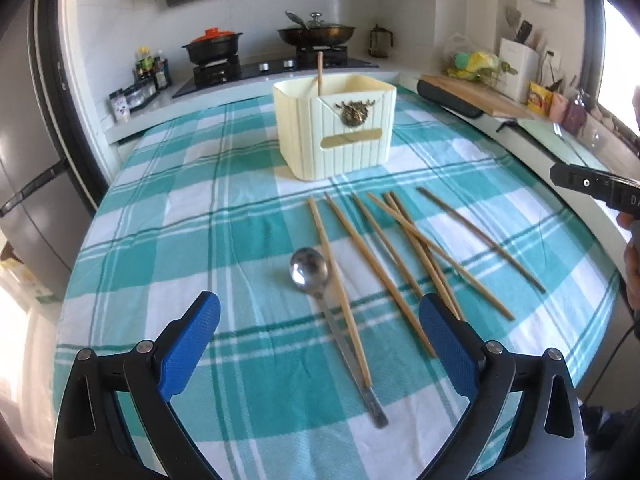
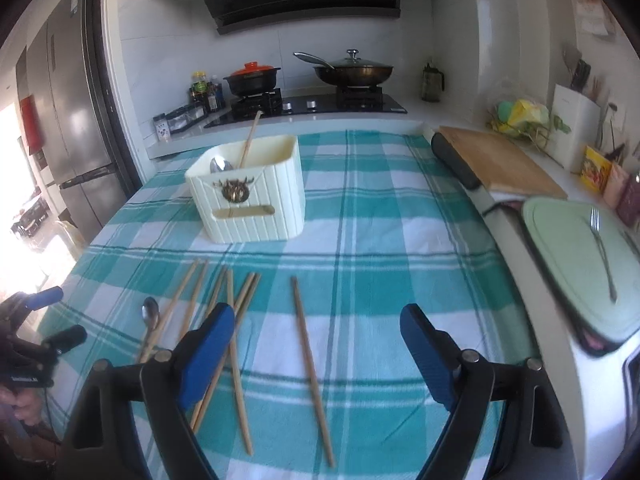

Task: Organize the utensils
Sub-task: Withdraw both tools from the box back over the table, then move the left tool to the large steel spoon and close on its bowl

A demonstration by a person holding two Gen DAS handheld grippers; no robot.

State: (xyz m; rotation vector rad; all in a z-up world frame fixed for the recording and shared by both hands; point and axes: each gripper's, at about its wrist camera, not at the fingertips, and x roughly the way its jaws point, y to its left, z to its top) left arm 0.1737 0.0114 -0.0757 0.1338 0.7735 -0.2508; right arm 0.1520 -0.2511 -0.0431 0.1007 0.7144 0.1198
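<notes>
A cream utensil box (image 1: 335,130) (image 2: 250,192) stands on the teal checked cloth. One chopstick (image 2: 249,141) and a spoon bowl (image 2: 221,165) stick out of it. Several wooden chopsticks (image 1: 404,248) (image 2: 236,352) lie loose in front of the box. A metal spoon (image 1: 320,292) (image 2: 150,318) lies among them with one chopstick across its handle. My left gripper (image 1: 319,314) hangs open above the spoon, nothing between its blue pads. My right gripper (image 2: 317,320) is open over a lone chopstick (image 2: 312,372), apart from it.
Behind the table runs a counter with a stove, a black pot with an orange lid (image 2: 252,78) and a lidded pan (image 2: 354,70). To the right are a wooden cutting board (image 2: 496,162) and a green board (image 2: 580,264) bearing a fork (image 2: 602,252).
</notes>
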